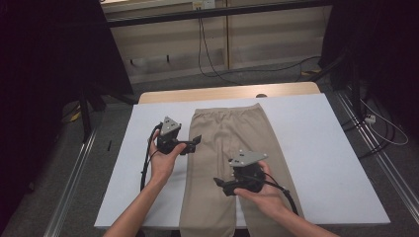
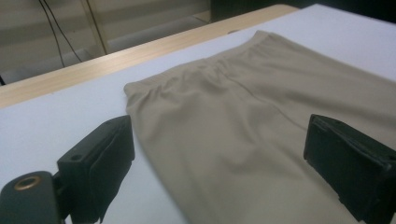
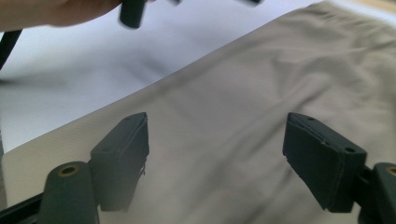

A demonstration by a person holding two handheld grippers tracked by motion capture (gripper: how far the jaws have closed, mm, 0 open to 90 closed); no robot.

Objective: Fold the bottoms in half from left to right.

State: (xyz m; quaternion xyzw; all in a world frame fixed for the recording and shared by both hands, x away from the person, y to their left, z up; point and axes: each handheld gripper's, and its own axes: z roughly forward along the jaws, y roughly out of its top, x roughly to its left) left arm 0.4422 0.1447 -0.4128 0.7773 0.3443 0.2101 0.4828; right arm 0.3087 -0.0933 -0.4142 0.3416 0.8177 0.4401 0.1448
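Observation:
A pair of beige trousers lies flat and lengthwise on the white table cover, waistband at the far end. My left gripper hovers over the trousers' left edge, jaws pointing right. In the left gripper view the left gripper is open above the trousers, near the waistband. My right gripper sits lower over the trouser legs, jaws pointing left. In the right gripper view the right gripper is open over the trousers, with nothing between the pads.
A strip of wooden tabletop shows beyond the white cover. Bare cover lies left and right of the trousers. Cables trail on the floor behind the table. The other hand shows at the top left of the right gripper view.

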